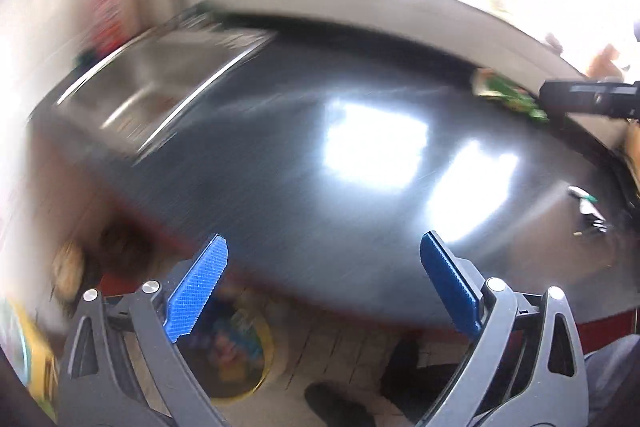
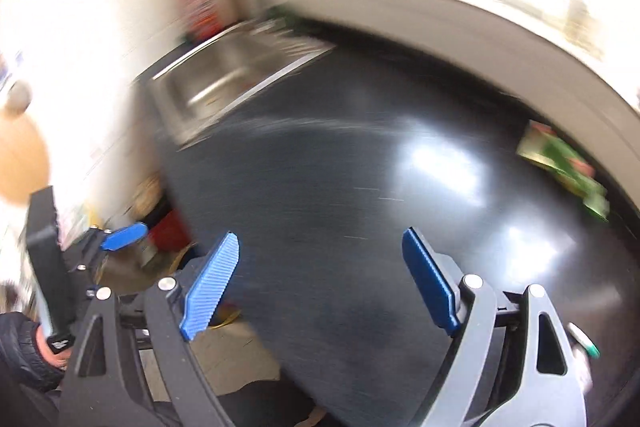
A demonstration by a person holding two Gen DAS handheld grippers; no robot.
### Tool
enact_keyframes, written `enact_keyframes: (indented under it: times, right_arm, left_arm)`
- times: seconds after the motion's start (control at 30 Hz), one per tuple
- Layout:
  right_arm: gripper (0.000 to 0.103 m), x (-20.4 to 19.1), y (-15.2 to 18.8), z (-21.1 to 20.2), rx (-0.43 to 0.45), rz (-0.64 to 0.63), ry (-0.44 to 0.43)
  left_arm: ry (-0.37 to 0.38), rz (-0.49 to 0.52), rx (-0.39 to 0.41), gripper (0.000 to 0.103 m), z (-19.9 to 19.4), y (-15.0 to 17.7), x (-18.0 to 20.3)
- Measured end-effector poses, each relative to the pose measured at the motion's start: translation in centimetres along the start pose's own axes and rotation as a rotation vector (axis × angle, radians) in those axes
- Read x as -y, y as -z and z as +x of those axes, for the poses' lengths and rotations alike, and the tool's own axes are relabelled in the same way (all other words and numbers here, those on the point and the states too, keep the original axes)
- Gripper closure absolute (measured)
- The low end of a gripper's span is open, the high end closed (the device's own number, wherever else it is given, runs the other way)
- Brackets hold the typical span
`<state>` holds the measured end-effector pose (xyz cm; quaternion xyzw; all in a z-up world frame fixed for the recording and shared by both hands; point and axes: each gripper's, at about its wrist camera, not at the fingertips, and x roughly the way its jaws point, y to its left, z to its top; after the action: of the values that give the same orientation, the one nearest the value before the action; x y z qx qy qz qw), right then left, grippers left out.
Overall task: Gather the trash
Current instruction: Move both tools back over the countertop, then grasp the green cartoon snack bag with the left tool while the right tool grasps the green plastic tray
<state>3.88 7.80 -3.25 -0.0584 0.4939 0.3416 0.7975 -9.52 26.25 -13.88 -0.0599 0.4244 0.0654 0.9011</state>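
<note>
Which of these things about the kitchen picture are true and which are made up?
1. Both tongs are open with nothing in them. True: left tongs, right tongs.
2. A green wrapper lies on the dark counter. True.
3. The right tongs are squeezing the green wrapper. False: it lies far from them, near the counter's back edge.
4. The sink is full of plates. False: no plates show in it, though the picture is blurry.
</note>
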Motion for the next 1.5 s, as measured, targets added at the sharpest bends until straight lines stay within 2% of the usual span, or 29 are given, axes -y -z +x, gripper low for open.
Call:
enact_keyframes:
  times: [0.07, 0.2, 0.37, 0.5, 0.9, 1.0, 1.2, 1.4, 1.5]
  right_arm:
    - [0.022, 3.9, 0.7, -1.7, 0.021, 0.063, 0.066]
    - [0.022, 11.9, 3.3, -5.5, 0.049, 0.191, 0.189]
    - [0.022, 17.9, 6.6, -8.0, 0.06, 0.3, 0.251]
    - [0.022, 21.7, 8.2, -8.8, 0.067, 0.345, 0.258]
    - [0.022, 28.3, 6.4, -6.0, 0.039, 0.36, 0.233]
    - [0.022, 30.2, 5.5, -4.5, 0.018, 0.361, 0.223]
    - [0.022, 33.9, 3.7, -0.6, -0.012, 0.385, 0.209]
    - [0.022, 37.2, 1.9, 4.2, -0.054, 0.424, 0.214]
    - [0.022, 38.4, 1.0, 6.7, -0.086, 0.414, 0.214]
  left_arm:
    - [0.061, 0.091, 0.02, 0.009, 1.2, -2.5, 4.7]
    - [0.155, 0.236, 0.016, 0.009, 2.9, -5.2, 12.6]
    - [0.24, 0.355, 0.005, 0.009, 4.3, -6.1, 19.6]
    - [0.267, 0.432, -0.011, 0.009, 5.4, -6.3, 23.3]
    - [0.252, 0.514, -0.021, 0.009, 12.6, -11.0, 27.9]
    - [0.243, 0.583, 0.002, 0.009, 15.2, -13.0, 29.5]
    - [0.24, 0.792, 0.046, 0.009, 21.1, -17.1, 32.8]
    - [0.271, 0.991, 0.075, 0.009, 27.0, -19.2, 35.2]
    - [0.289, 1.058, 0.089, 0.009, 29.1, -19.8, 35.8]
